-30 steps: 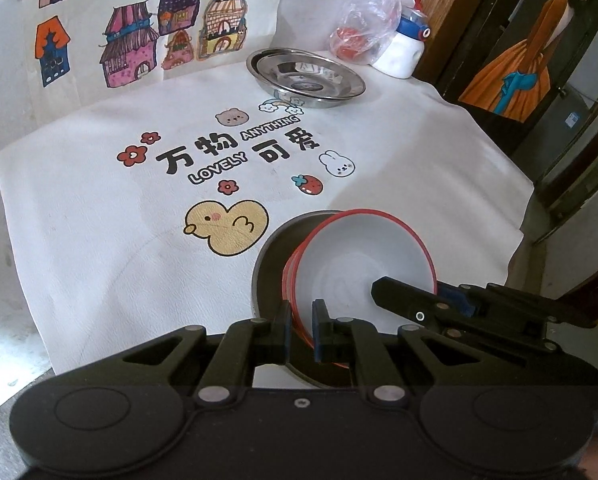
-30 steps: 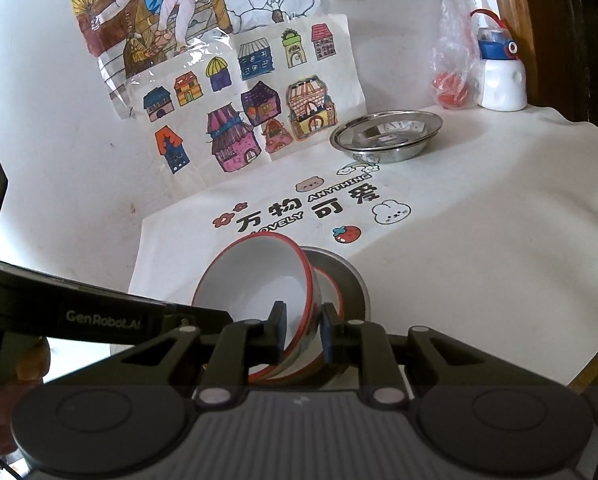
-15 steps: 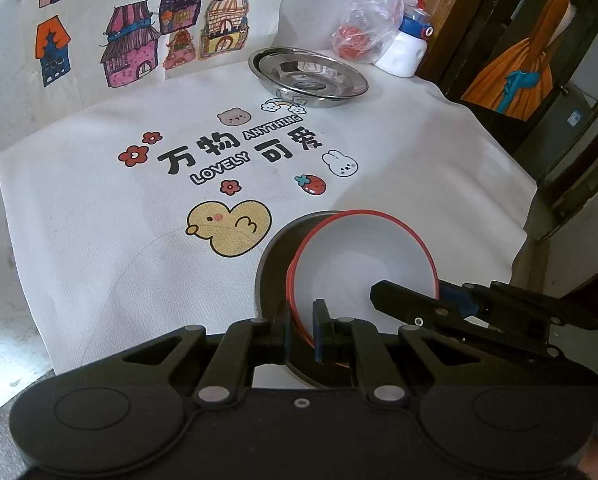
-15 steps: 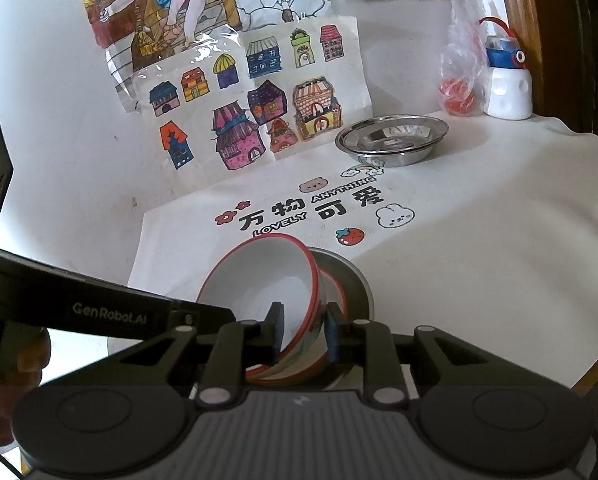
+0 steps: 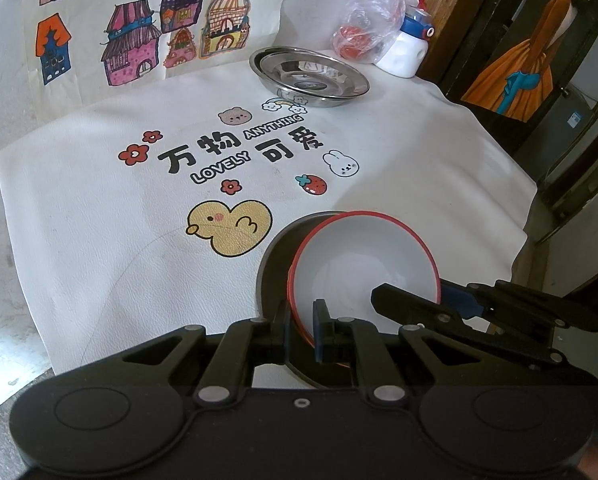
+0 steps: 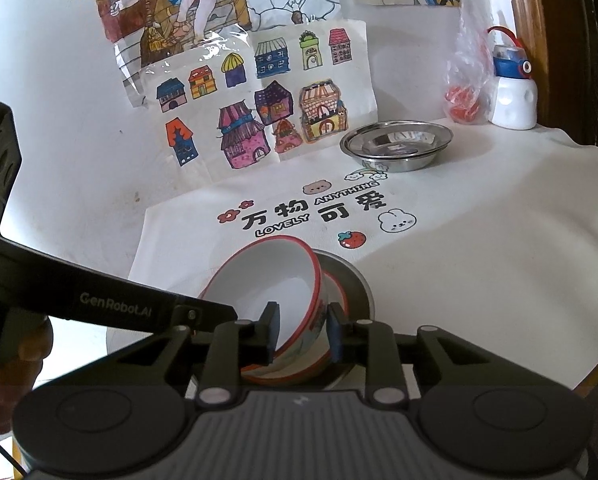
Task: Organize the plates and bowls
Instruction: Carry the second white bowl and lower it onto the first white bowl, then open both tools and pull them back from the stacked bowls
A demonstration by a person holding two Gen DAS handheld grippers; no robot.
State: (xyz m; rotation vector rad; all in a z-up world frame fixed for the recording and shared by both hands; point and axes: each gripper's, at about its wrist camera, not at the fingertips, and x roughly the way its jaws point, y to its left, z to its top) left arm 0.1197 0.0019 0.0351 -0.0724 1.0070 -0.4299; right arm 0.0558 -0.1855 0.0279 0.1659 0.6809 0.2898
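Observation:
A white bowl with a red rim (image 5: pixel 363 264) (image 6: pixel 267 280) is tilted over a second red-rimmed bowl (image 6: pixel 335 292) that sits in a grey plate (image 5: pixel 275 252) (image 6: pixel 359 280) near the table's front edge. My left gripper (image 5: pixel 301 326) is shut on the near rim of the upper bowl. My right gripper (image 6: pixel 303 330) straddles the opposite rim with its jaws apart and a small gap showing. Two stacked steel plates (image 5: pixel 311 74) (image 6: pixel 397 144) stand at the back of the table.
A white printed cloth (image 5: pixel 139 240) covers the table. A plastic bag (image 5: pixel 363 36) and a white bottle with a blue cap (image 5: pixel 409 46) (image 6: pixel 513 88) stand at the back right corner. Drawings of houses (image 6: pixel 259 112) hang on the wall behind.
The upper bowl has lifted and tilted a little higher above the lower bowl. My right gripper's jaws have opened wider around its rim. Both grippers have risen slightly.

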